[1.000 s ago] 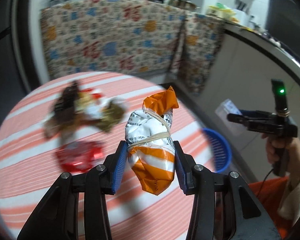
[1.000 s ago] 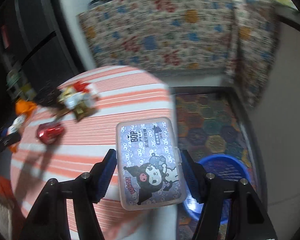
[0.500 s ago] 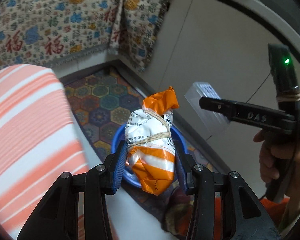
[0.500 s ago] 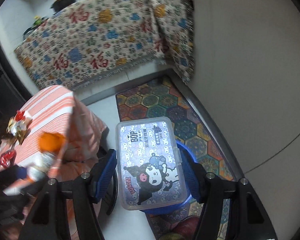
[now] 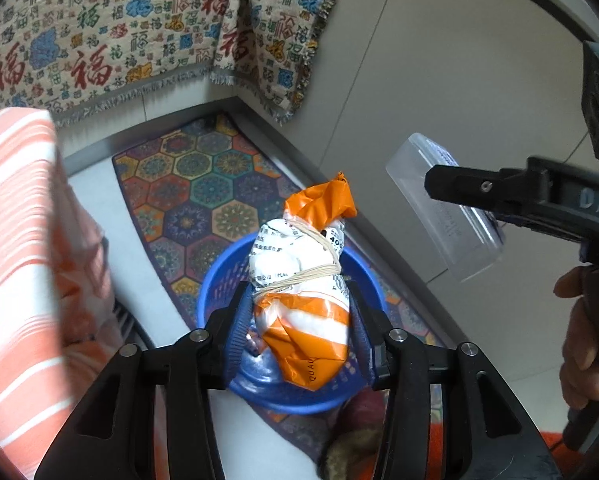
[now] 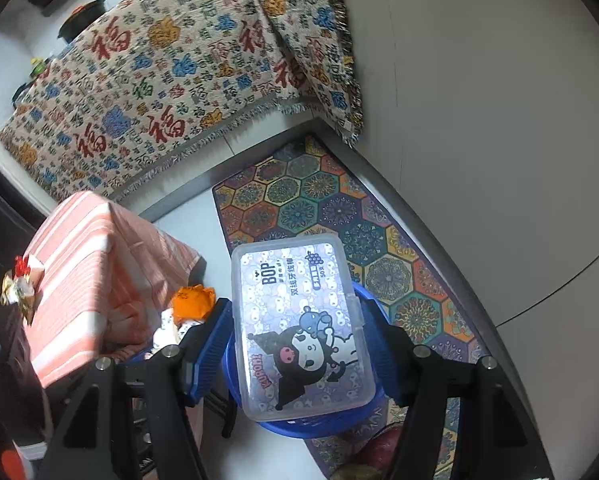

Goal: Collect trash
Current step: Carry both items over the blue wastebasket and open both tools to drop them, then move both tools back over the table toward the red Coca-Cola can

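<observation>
**Both loads poised over the basket**

The left gripper (image 5: pixel 301 338) has the packet (image 5: pixel 301 300) upright between its blue pads (image 5: pixel 239 332). Its jaws have just been opening: a sliver of gap shows beside the packet, so the pads no longer seem to press on it and the drop looks begun. It hangs right above the basket (image 5: pixel 215 284), so that it should fall inside rather than onto the mat (image 5: pixel 187 184).

The right gripper (image 6: pixel 301 346) is clamped on the box (image 6: pixel 301 324) across its narrow sides, lid facing the camera. That grip keeps the flat box from twisting loose. It too sits over the basket (image 6: pixel 363 294); I judge it goes in next, once the packet has cleared.

The basket stands on the mat beside the striped table (image 6: pixel 83 248), low enough for both hands to reach. More wrappers (image 6: pixel 21 288) lie on the table, so trash remains to gather.
</observation>
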The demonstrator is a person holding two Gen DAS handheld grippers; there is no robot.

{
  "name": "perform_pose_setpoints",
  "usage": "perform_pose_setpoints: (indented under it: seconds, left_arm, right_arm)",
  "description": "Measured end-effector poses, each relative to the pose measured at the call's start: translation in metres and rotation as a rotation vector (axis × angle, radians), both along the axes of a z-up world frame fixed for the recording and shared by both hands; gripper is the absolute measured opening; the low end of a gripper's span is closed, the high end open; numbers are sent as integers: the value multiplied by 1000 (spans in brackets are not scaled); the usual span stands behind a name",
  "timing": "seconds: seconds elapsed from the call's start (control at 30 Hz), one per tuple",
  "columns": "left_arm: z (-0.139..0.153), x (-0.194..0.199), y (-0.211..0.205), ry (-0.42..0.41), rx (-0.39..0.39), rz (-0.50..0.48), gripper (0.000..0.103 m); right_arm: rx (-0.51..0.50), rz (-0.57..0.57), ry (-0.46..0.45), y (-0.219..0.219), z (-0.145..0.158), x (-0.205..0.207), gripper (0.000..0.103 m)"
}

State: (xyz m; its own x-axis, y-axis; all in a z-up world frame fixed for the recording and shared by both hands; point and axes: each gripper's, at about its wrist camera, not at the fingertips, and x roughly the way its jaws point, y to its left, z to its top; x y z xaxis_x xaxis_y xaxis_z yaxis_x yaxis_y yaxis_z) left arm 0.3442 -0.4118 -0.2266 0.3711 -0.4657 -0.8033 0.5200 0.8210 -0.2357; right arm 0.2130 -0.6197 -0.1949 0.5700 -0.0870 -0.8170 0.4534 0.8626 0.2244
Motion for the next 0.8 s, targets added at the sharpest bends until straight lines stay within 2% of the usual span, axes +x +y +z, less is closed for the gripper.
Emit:
perform_pose_setpoints:
  seconds: [0.03,0.1,0.13,0.3,0.43,0.57,0.63,0.7,0.8]
  left_arm:
    - [-4,0,-2,4,2,-5,64]
    - [-12,4,-7,-2,6,-2,79]
    - [-14,4,-9,-9,7,-1,84]
    - [-2,4,-2,-24,-16,1,84]
    - [32,-8,25,-86,-56,18,89]
    - [71,-26,71,-143,-86,51,96]
    - [82,-34,98,-158,-79,68,99]
    - [86,-43,127,-165,-56,99,99]
    - [77,-54,178,-142,9,164,99]
  right_arm:
    - [13,-7,1,-3,-3,2,68]
    - [38,-14,-4,-8,-7,3,72]
    - [38,-22,-7,-10,-7,2,73]
    - [1,-26,-53,-10,6,0,73]
    - [-98,-15,-117,1,31,-1,73]
    - [-196,19,-186,25,56,-1,73]
    - [-231,45,-204,38,64,2,77]
    - [-276,84,-221,58,71,5,78]
    - [-310,151,-229,89,76,11,78]
